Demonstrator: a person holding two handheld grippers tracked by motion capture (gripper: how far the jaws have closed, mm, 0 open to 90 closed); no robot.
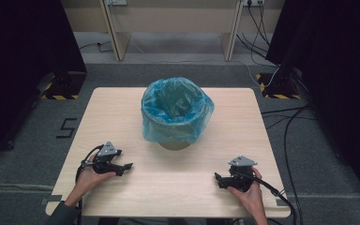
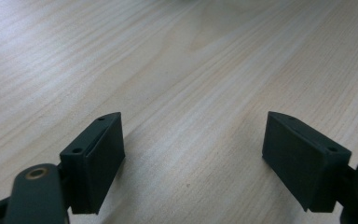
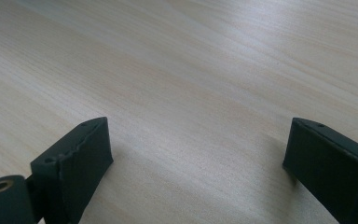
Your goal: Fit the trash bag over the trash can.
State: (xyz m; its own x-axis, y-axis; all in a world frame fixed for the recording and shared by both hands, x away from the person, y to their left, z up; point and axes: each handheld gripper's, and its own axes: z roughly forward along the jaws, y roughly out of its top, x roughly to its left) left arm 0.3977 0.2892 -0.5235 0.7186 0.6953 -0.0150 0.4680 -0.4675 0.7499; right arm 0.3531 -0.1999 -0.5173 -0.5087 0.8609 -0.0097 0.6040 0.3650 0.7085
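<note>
A bin lined with a blue plastic bag stands upright at the middle back of the wooden table. My left gripper rests near the front left of the table, pointing right, held by a hand. In the left gripper view its jaws stand wide apart over bare wood, left gripper open and holding nothing. My right gripper lies near the front right, pointing left toward the middle. Its jaws also stand wide, right gripper open with only tabletop between them.
Black curtains hang at both sides of the room. Cables trail over the grey floor to the right of the table. A pale wooden frame stands beyond the table's far edge. Bare wood lies between the two grippers.
</note>
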